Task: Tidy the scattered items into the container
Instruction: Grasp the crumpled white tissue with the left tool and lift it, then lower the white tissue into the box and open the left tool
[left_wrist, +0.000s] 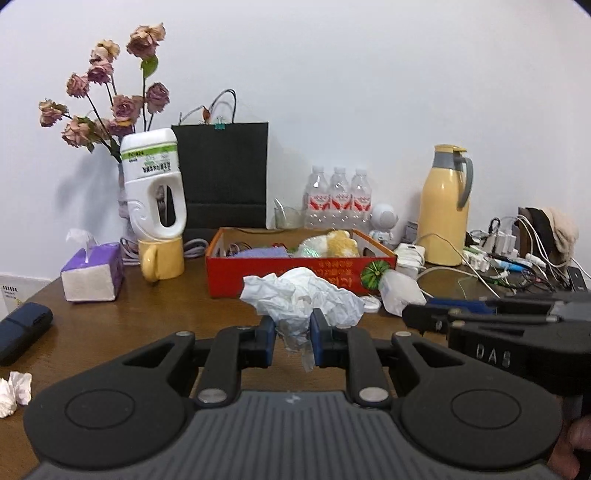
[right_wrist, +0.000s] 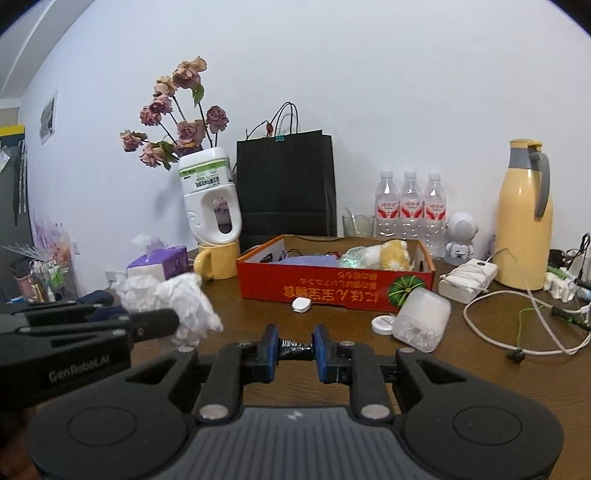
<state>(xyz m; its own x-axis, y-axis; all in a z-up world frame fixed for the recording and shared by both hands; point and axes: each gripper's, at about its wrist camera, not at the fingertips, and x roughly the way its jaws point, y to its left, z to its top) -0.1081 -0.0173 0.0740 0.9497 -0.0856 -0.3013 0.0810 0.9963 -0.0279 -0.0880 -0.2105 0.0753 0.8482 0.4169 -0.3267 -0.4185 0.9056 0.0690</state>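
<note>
We carry a light, soft crumpled white tissue (left_wrist: 301, 295), pinched low in our left hand-held gripper (left_wrist: 293, 338), and a small, stiff black candy wrapper (right_wrist: 294, 349) clamped endwise in our right hand-held gripper (right_wrist: 294, 350), both near the red cardboard box (right_wrist: 332, 291) on the worktop (right_wrist: 461, 369).

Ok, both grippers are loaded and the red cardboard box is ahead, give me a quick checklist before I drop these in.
1. Left gripper clamped on the crumpled white tissue paper: ok.
2. Right gripper clamped on the small black candy wrapper: ok.
3. Red cardboard box open at the top, with room left: ok, though a purple cloth and a yellow plush already lie inside.
4. Grippers over the box: not ok, both sit short of its front wall.
5. Grippers clear of each other: ok, side by side, apart.
6. Translucent plastic case leaning at the box's front corner, out of the drop path: cannot tell.
</note>
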